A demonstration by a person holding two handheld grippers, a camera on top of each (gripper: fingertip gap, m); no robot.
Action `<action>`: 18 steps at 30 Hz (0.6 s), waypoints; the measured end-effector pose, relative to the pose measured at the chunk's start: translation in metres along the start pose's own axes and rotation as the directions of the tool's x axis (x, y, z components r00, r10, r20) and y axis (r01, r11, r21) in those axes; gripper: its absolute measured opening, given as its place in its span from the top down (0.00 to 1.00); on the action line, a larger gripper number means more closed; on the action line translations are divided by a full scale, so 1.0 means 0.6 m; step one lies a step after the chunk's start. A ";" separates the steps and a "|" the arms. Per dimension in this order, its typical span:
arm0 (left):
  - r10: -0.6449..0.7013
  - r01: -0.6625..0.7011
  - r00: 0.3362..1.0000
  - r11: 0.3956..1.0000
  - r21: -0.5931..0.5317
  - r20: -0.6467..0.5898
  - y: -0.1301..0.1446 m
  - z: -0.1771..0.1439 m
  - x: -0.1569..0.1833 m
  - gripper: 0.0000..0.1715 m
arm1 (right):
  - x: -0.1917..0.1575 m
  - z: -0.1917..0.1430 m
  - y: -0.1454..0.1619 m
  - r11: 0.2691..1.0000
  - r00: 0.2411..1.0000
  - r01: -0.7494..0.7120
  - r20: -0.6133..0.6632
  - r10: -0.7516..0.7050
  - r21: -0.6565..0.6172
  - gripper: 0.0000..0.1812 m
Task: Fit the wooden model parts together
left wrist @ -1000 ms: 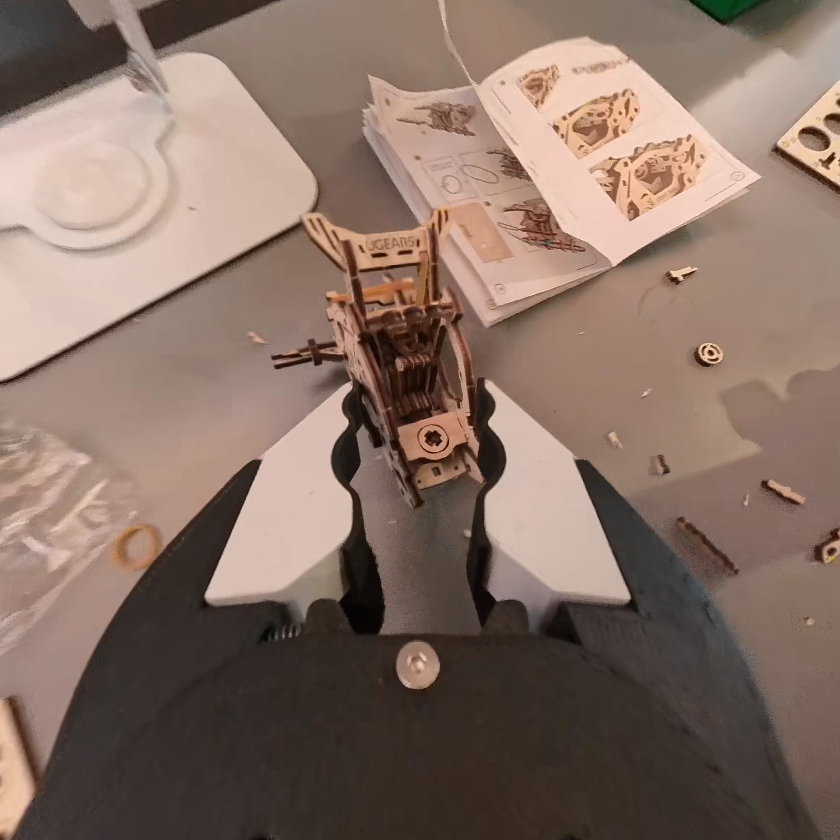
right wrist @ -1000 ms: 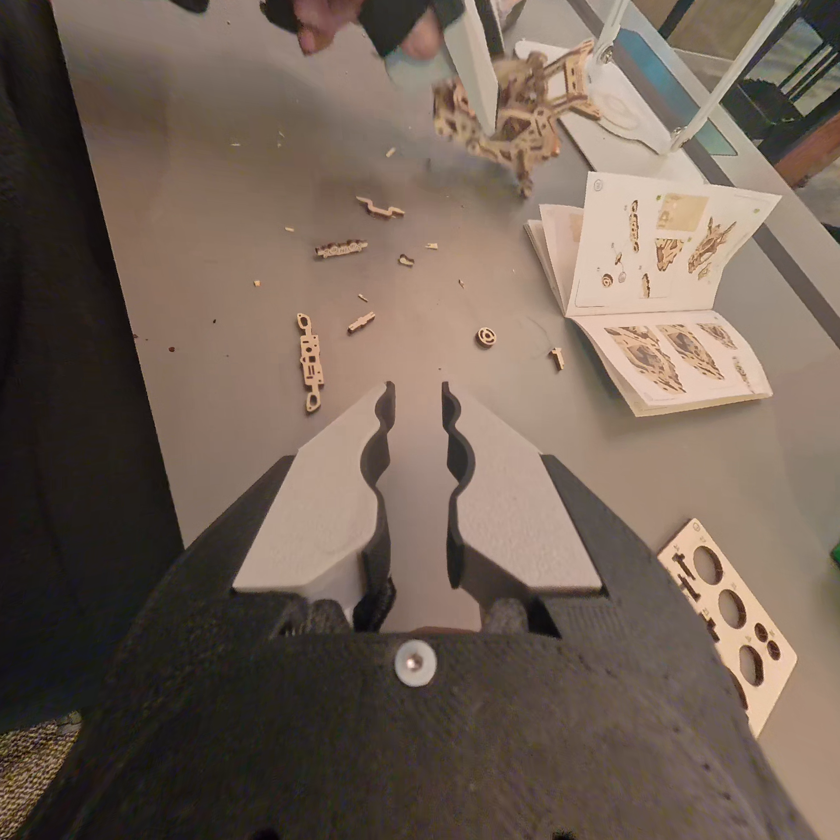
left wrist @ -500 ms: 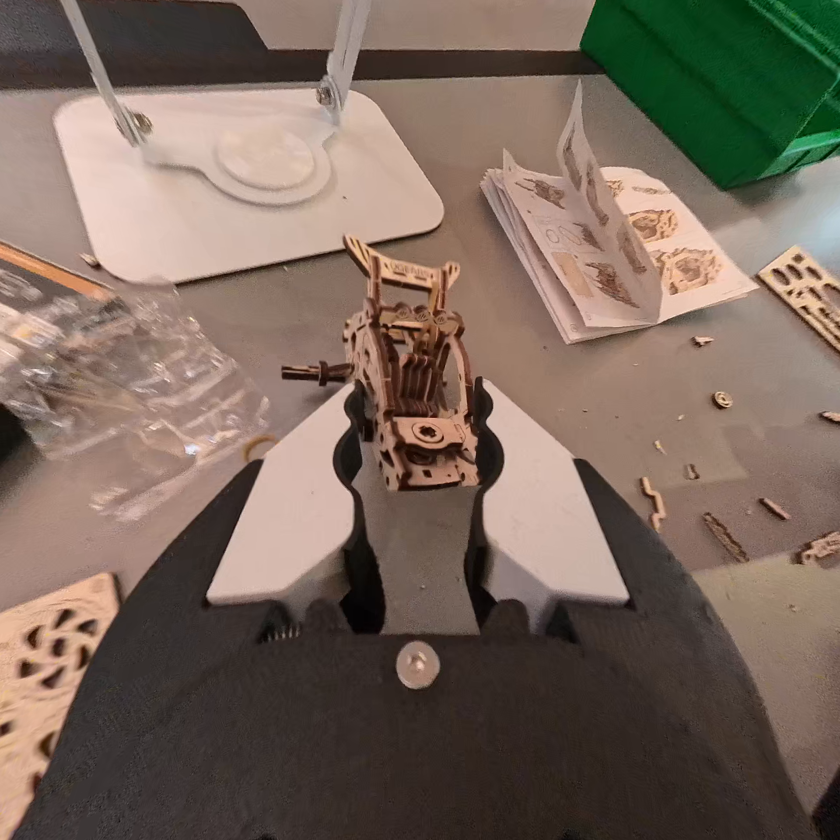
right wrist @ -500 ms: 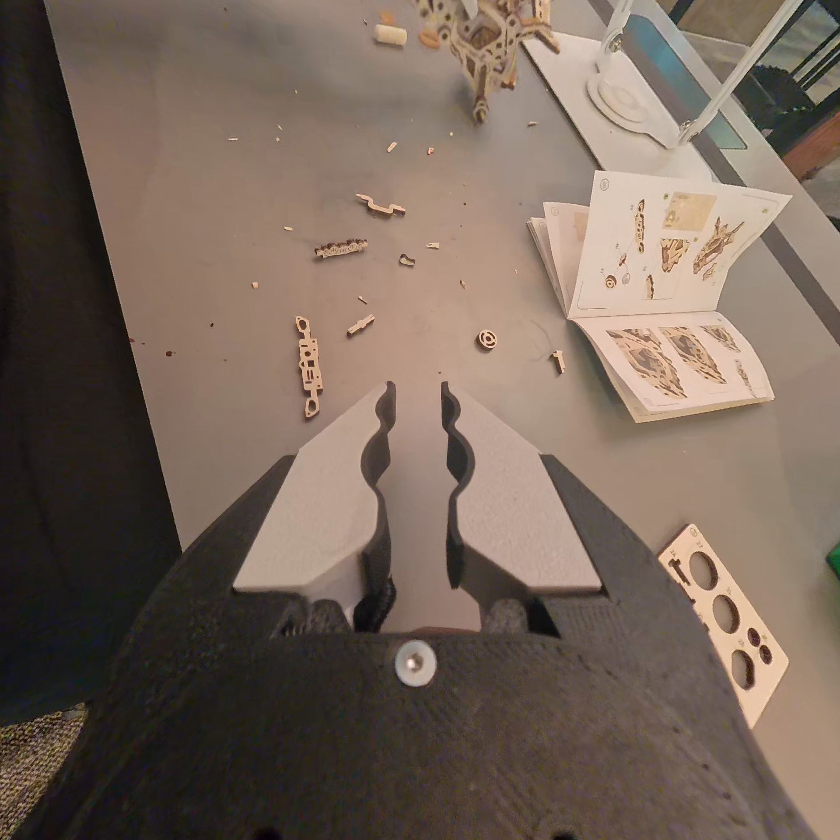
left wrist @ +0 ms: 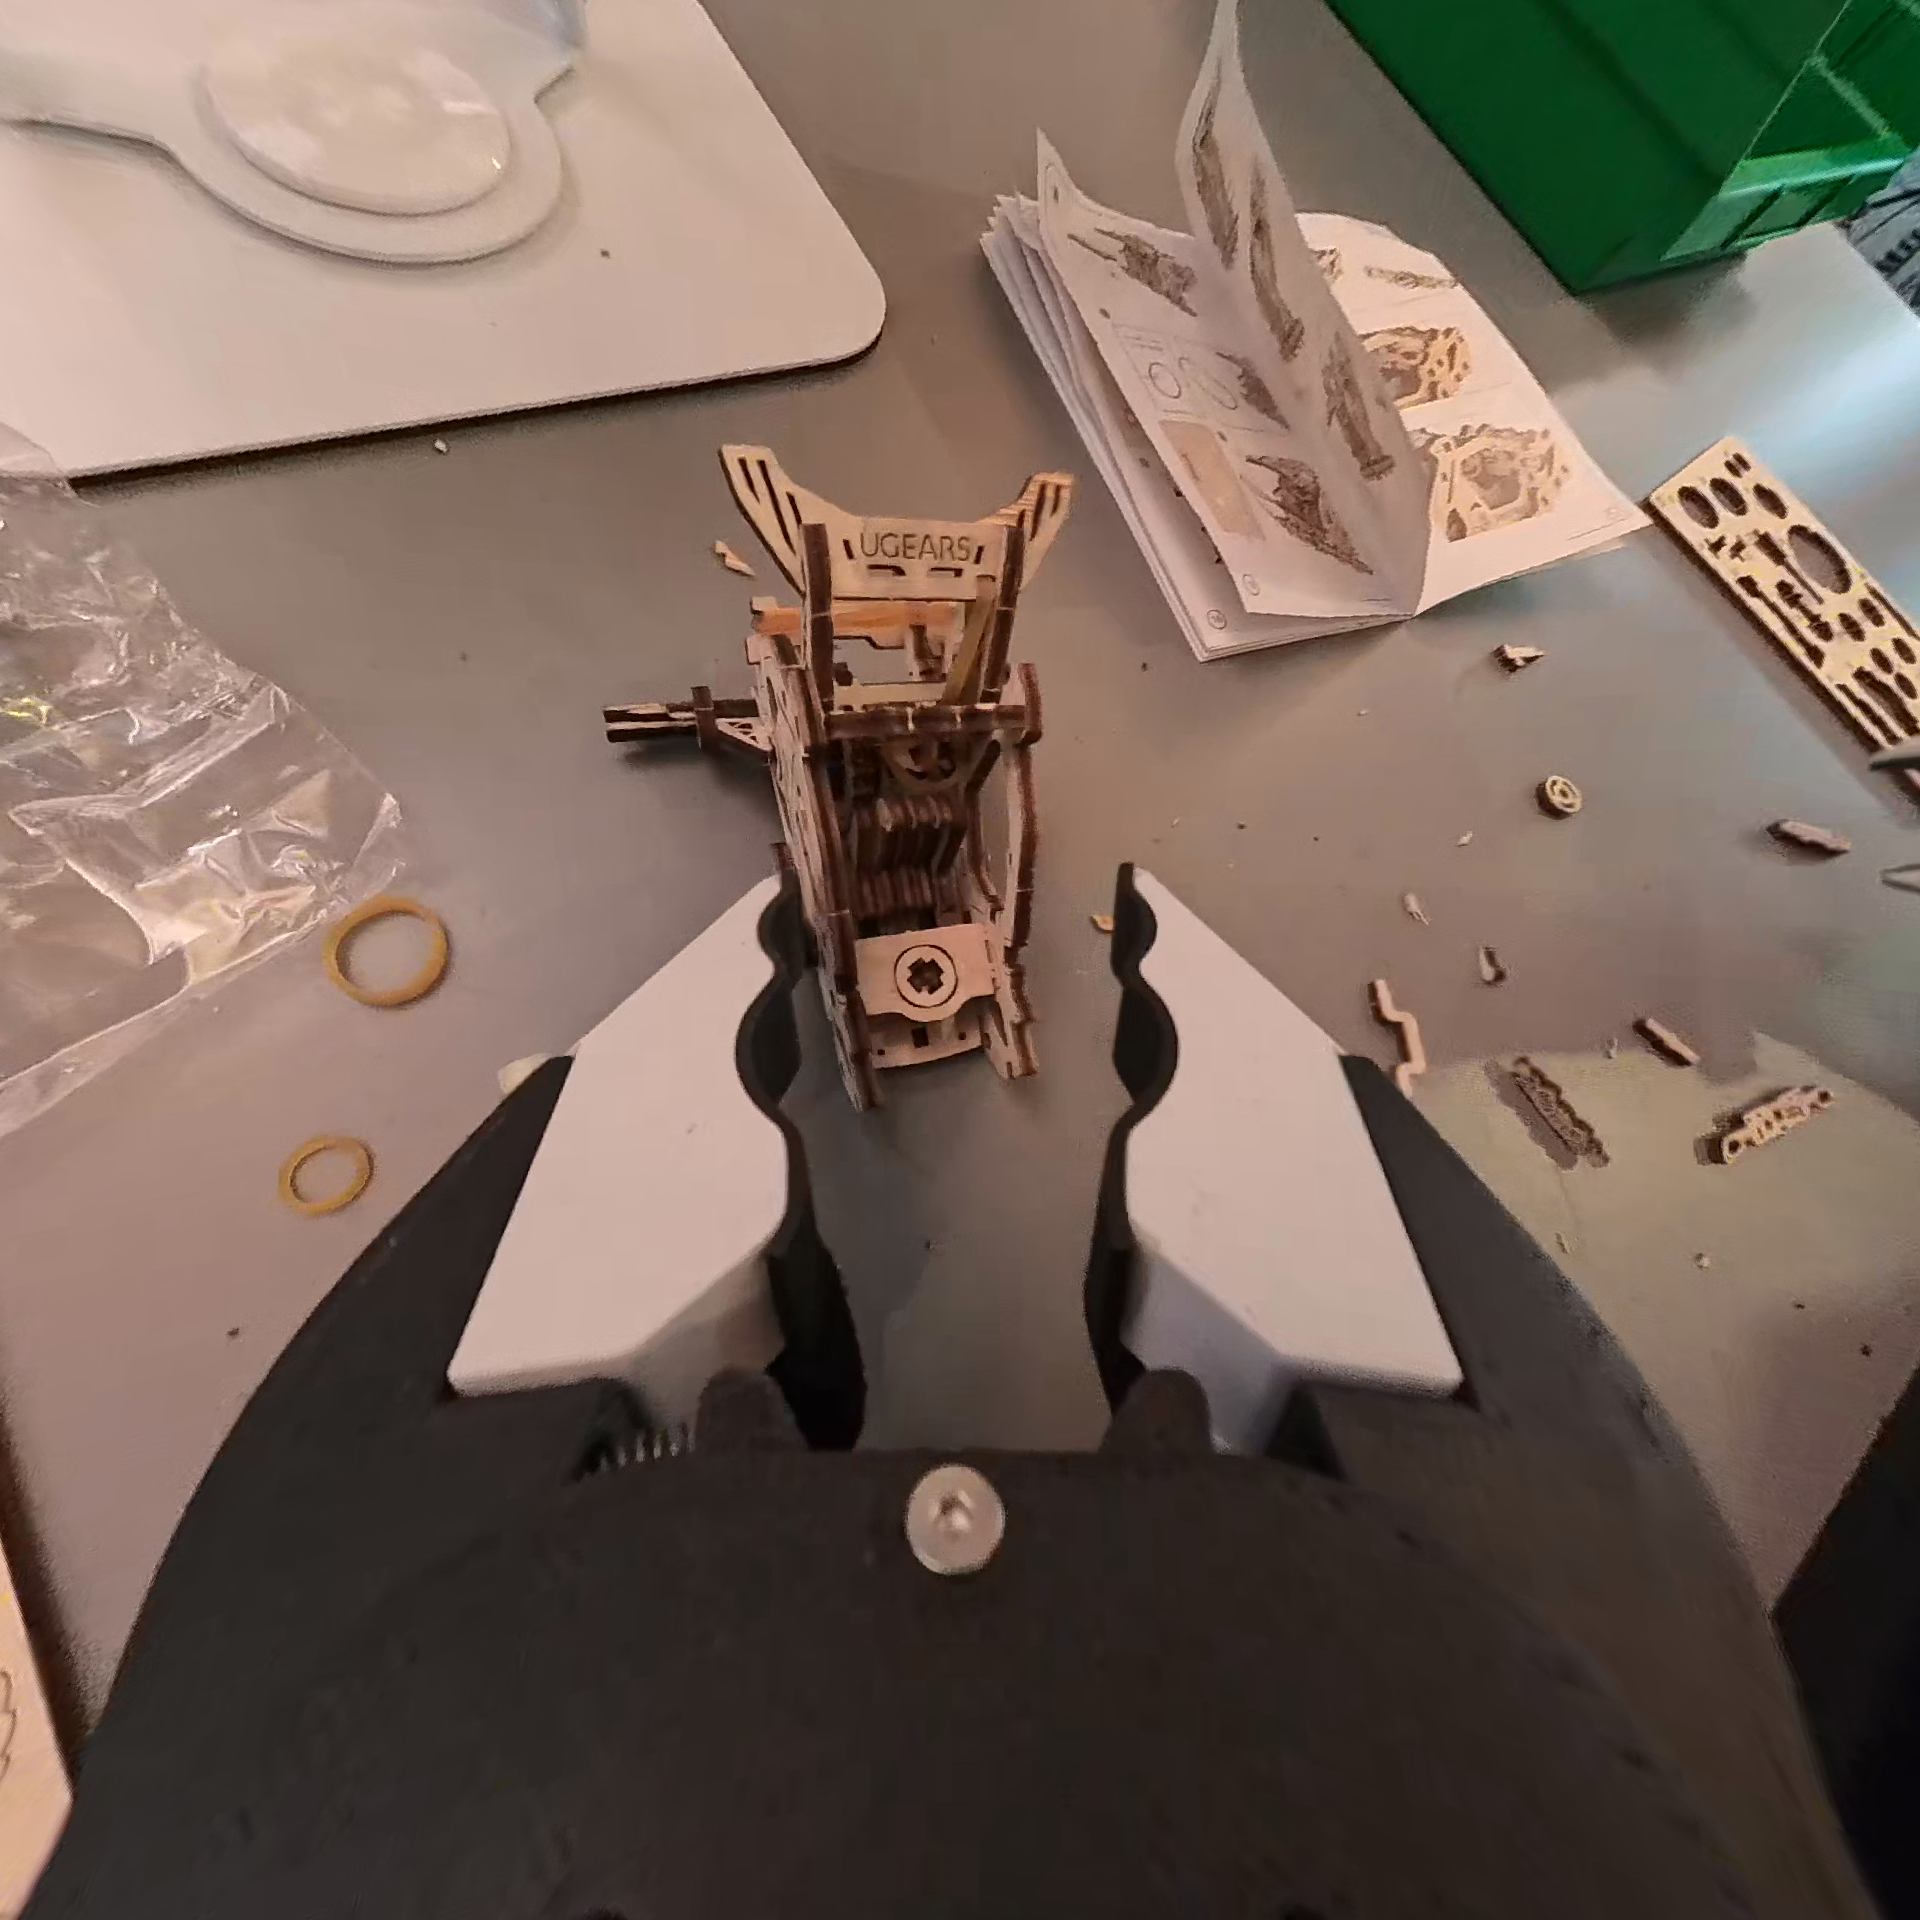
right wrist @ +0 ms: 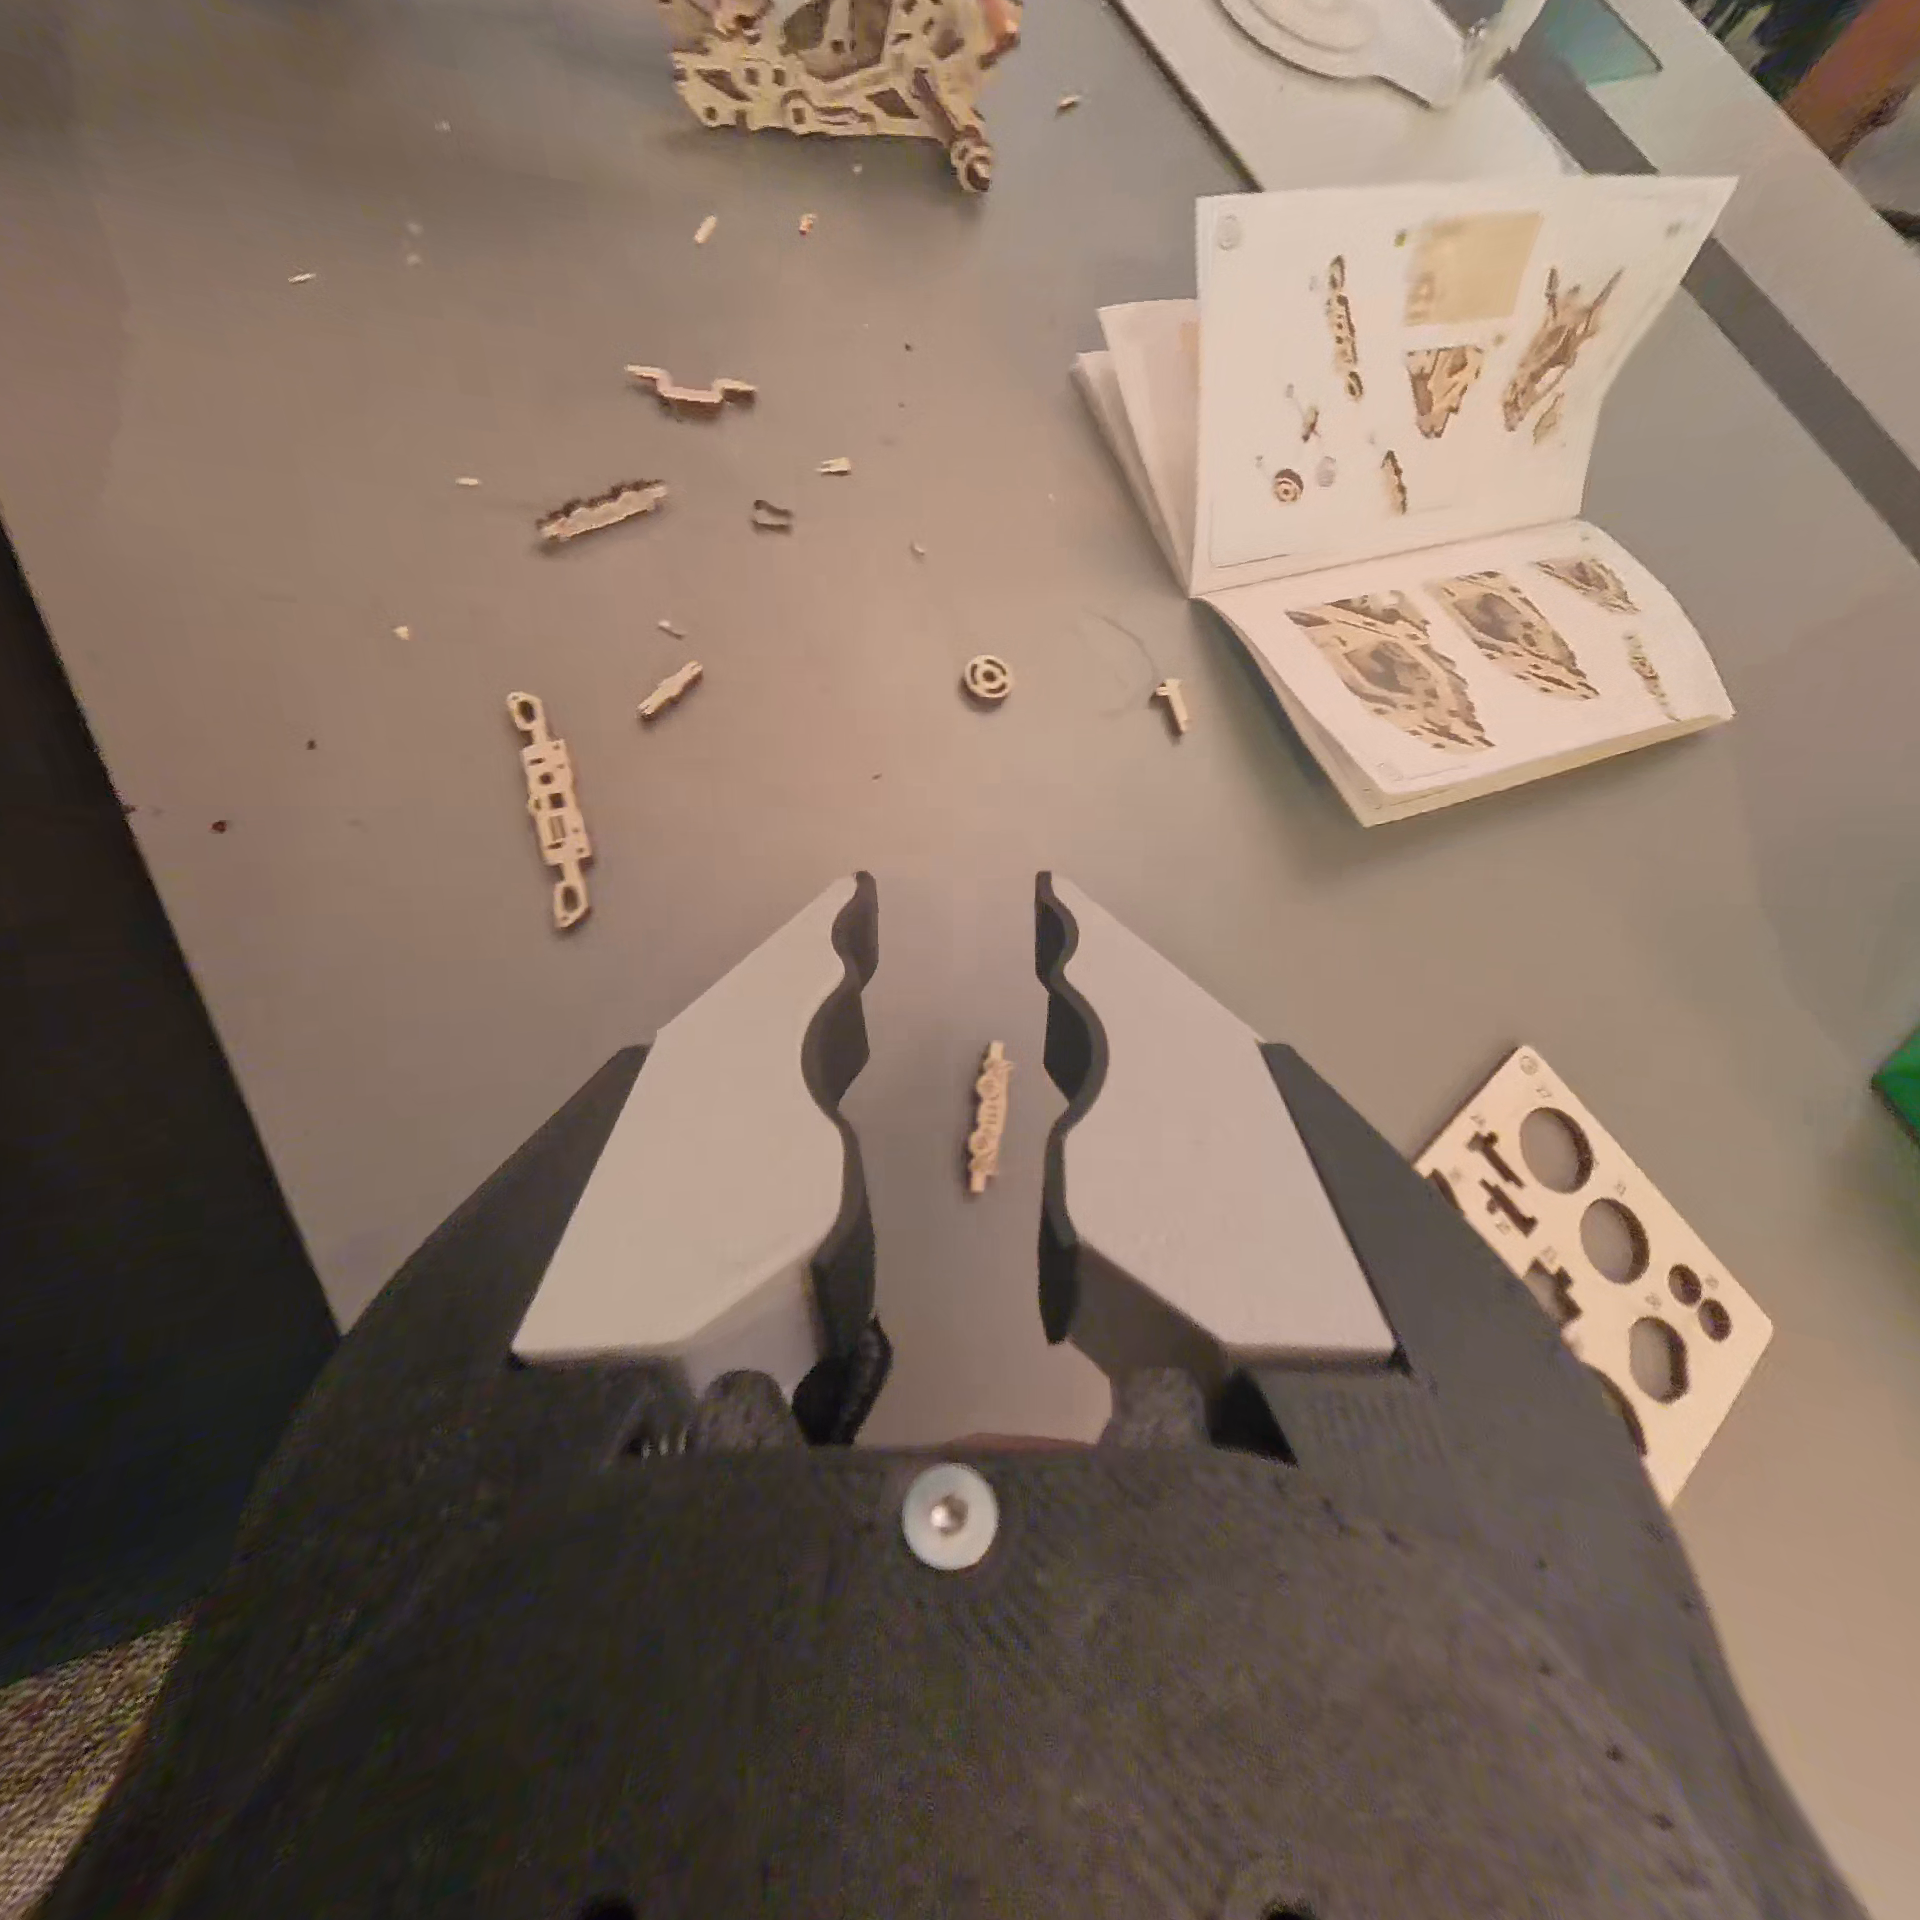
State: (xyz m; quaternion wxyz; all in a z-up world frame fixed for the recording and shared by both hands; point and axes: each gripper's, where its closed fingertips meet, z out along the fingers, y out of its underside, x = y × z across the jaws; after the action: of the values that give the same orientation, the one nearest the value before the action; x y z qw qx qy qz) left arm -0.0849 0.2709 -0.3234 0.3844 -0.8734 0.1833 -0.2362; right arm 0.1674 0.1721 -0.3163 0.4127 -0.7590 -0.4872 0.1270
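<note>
The part-built wooden model (left wrist: 904, 790) stands upright on the grey table between the tips of my left gripper (left wrist: 951, 883). That gripper is open: the left finger is next to the model's side and the right finger stands clear of it. The model also shows at the far top edge of the right wrist view (right wrist: 831, 73). My right gripper (right wrist: 951, 883) is open and empty, low over the table. A small toothed wooden strip (right wrist: 987, 1117) lies on the table between its fingers, touching neither.
Loose parts lie ahead of the right gripper: a long strip (right wrist: 551, 805), a zigzag piece (right wrist: 691, 390), a small ring (right wrist: 987, 681). There is also an open booklet (left wrist: 1299, 364), a punched sheet (right wrist: 1600, 1247), a white lamp base (left wrist: 364, 208), a plastic bag (left wrist: 135, 748), rubber bands (left wrist: 387, 951) and a green box (left wrist: 1662, 114). My right fingertips sit around 30 centimeters from my left ones. The zigzag piece (right wrist: 691, 390) lies some 10 centimeters from my left tips, 15 centimeters from my right tips. Look for it in the left wrist view (left wrist: 1406, 1041) too.
My left gripper brought the model down onto the table and opened, letting it go. My right gripper opened a little wider, and the small toothed strip now shows between its fingers.
</note>
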 end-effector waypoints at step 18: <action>0.134 -0.135 0.991 0.989 0.065 0.027 0.009 -0.045 0.067 0.70 | 0.107 0.140 -0.011 0.987 0.996 -0.053 0.060 0.063 -0.149 0.90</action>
State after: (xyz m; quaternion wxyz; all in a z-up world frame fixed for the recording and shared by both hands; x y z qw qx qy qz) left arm -0.0677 0.2316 -0.3007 0.4304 -0.8484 0.2295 -0.2057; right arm 0.1448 0.2696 -0.3506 0.3356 -0.7968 -0.4862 0.1271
